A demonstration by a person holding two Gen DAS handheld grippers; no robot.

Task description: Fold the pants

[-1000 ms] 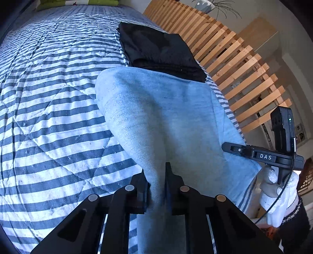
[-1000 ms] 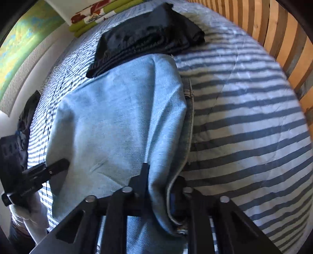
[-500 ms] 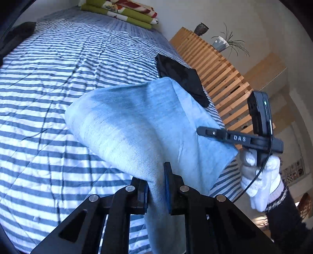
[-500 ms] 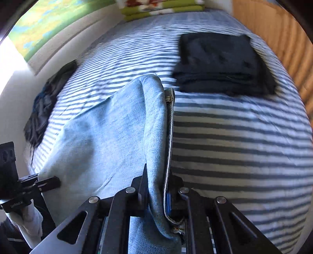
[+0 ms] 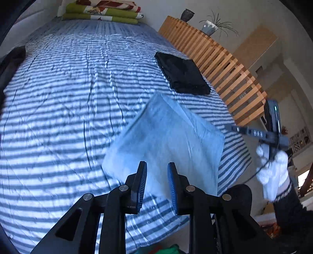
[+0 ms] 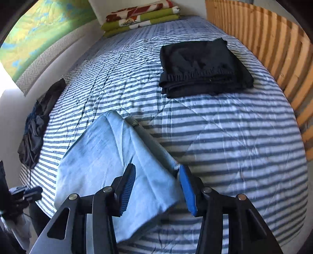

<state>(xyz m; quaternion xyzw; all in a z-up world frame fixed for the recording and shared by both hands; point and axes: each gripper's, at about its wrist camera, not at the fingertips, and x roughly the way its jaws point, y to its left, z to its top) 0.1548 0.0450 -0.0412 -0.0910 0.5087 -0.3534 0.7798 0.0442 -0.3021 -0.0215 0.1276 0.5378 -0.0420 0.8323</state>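
The light blue jeans [image 5: 166, 140] lie folded in a flat packet near the bed's front edge, blurred by motion. My left gripper [image 5: 156, 164] hovers above their near edge. Its jaws are opening, and the pads touch no cloth. In the right wrist view the jeans [image 6: 101, 156] stretch away to the left, waistband along their right side. My right gripper [image 6: 157, 167] is over that near corner, jaws opening, with cloth showing in the gap but not pinched. Each gripper also shows in the other view: the right gripper [image 5: 258, 134] in a white-gloved hand, the left gripper [image 6: 25, 193] at the lower left.
Folded black pants [image 6: 203, 66] lie farther up the striped bed [image 5: 58, 97], near a wooden slatted rail [image 6: 273, 48]. A heap of dark clothes [image 6: 37, 125] sits at the bed's left edge. Folded green and red blankets [image 6: 140, 15] are stacked at the head.
Both grippers were shut on the raised jeans. Both have let go and drawn back and upward. The jeans have dropped into a flat folded packet on the bed.
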